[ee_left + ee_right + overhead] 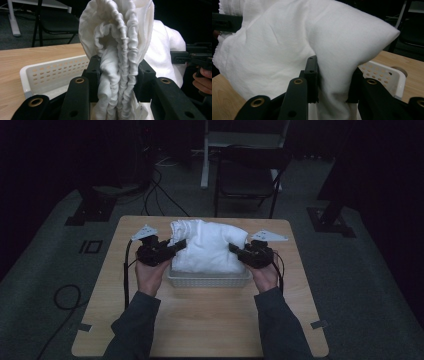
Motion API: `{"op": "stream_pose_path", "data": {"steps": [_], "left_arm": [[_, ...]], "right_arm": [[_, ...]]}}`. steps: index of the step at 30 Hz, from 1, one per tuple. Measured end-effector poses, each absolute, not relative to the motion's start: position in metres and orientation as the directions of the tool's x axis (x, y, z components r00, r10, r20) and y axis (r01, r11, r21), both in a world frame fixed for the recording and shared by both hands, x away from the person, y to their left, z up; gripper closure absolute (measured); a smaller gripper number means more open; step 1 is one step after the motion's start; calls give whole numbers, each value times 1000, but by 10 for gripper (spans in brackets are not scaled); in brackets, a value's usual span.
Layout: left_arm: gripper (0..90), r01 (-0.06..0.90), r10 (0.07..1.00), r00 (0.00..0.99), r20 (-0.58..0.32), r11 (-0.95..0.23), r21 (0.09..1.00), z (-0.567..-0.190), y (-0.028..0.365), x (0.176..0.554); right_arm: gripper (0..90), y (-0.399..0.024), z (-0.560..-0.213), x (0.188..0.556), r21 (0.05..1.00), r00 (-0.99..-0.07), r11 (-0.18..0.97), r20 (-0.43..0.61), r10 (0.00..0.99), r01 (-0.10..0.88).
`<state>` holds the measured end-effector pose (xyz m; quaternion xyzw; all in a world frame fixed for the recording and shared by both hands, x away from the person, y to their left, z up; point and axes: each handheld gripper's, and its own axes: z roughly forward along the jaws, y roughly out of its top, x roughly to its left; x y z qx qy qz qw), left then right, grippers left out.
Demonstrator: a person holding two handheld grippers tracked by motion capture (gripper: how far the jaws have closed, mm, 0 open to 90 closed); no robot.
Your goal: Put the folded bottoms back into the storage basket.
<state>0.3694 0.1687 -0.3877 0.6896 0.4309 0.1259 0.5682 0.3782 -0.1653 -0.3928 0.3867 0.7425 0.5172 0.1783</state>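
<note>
A white plastic basket (pixel 209 279) with little holes in its walls sits in the middle of the wooden table (pixel 200 320). A big white towel (pixel 207 247) is bunched up above the basket. Its bottom part goes down inside the basket.

The left gripper (pixel 176 245) is at the left side of the basket. A hand (pixel 150 272) holds it from below. In the left gripper view, its two black jaws are closed tight on a wrinkled, gathered edge of the towel (pixel 120 62). The cloth is squeezed between them and sticks up above them in folds. The basket wall (pixel 50 73) shows just left of the jaws there.

The right gripper (pixel 236 249) is at the right side of the basket, and another hand (pixel 265 275) holds it. In the right gripper view, its jaws are pinched on a smooth corner of the towel (pixel 332 45). The cloth puffs up above them into a point. The basket's corner (pixel 387 75) shows to the right of the jaws.

Both grippers are just above the basket's rim, one on each side, with the towel stretched between them.

A dark folding chair (pixel 247 177) stands on the floor past the far side of the basket and table.
</note>
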Motion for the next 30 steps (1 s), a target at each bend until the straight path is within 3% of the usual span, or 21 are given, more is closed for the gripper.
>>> {"op": "stream_pose_path", "data": {"steps": [30], "left_arm": [[632,462,768,561,-309,19,887,-392,161,395]], "right_arm": [[706,-159,-394,401,897,-599,200,86,796,394]]}}
